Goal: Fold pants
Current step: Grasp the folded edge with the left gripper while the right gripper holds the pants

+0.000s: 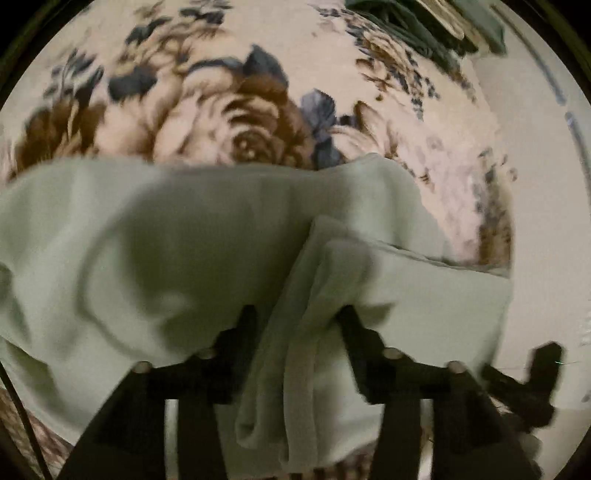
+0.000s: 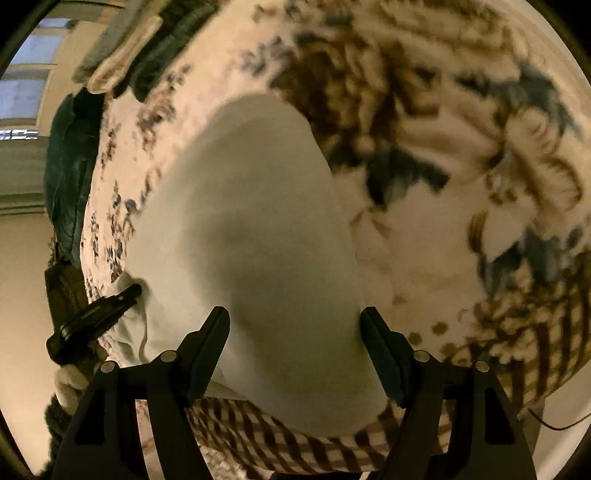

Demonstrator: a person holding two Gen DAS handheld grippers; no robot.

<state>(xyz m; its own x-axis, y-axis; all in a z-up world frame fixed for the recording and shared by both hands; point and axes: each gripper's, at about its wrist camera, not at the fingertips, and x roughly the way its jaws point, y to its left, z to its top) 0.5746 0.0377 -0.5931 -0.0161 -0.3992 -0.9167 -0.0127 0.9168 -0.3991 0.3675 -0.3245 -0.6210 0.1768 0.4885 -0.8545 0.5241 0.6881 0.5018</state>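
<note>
Pale green pants (image 1: 166,240) lie on a floral bedspread (image 1: 229,110). In the left wrist view my left gripper (image 1: 295,317) has a bunched fold of the pants (image 1: 299,332) between its fingers and is shut on it, lifting the cloth. The right gripper shows at the lower right edge of that view (image 1: 535,376). In the right wrist view the pants (image 2: 251,221) spread ahead, and my right gripper (image 2: 295,321) is open with its fingers wide apart above the cloth. The left gripper (image 2: 99,314) shows at the left, shut on the pants' edge.
Dark green folded clothes (image 1: 424,26) sit at the far side of the bed, also seen in the right wrist view (image 2: 147,48). A dark teal item (image 2: 70,173) lies at the bed's edge. A checked blanket border (image 2: 280,439) runs along the near side.
</note>
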